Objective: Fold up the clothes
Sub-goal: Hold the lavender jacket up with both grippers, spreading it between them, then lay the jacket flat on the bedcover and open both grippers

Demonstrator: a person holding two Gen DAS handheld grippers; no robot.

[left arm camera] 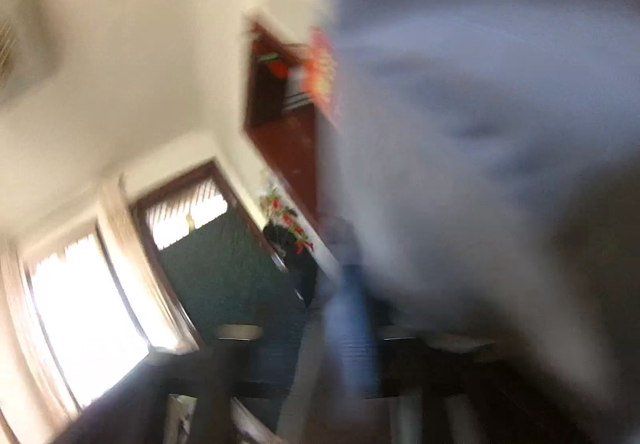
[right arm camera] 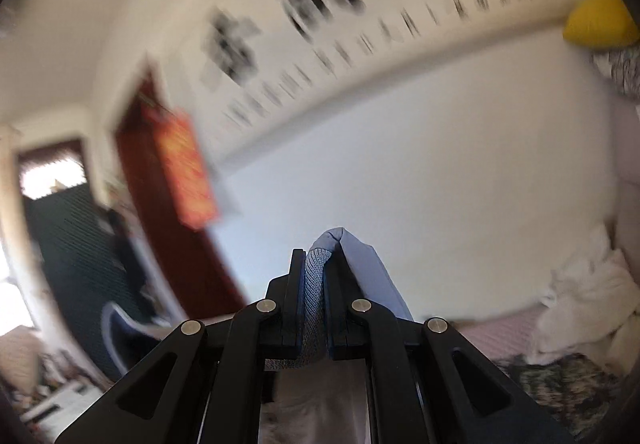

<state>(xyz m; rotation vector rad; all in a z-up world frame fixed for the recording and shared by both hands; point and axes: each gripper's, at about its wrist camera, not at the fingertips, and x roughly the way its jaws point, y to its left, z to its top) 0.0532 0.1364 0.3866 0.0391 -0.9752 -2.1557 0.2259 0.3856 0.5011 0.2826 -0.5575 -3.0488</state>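
My right gripper (right arm camera: pixel 316 264) is shut on a fold of light blue garment (right arm camera: pixel 360 268). A grey knit edge of it sits between the black fingers (right arm camera: pixel 297 284), held up in the air and pointed at a white wall. In the left wrist view the same light blue cloth (left arm camera: pixel 460 124) fills the right half of the frame as a heavy blur. The left gripper's fingers show only as dark smears at the bottom. Their state is unreadable.
A dark red door (right arm camera: pixel 160 212) with a red hanging (right arm camera: pixel 186 180) stands to the left. A bed with a pink cover (right arm camera: pixel 500 328), white bedding (right arm camera: pixel 588 304) and a yellow pillow (right arm camera: pixel 600 20) lies to the right. Bright windows (left arm camera: pixel 88 316) are at the left.
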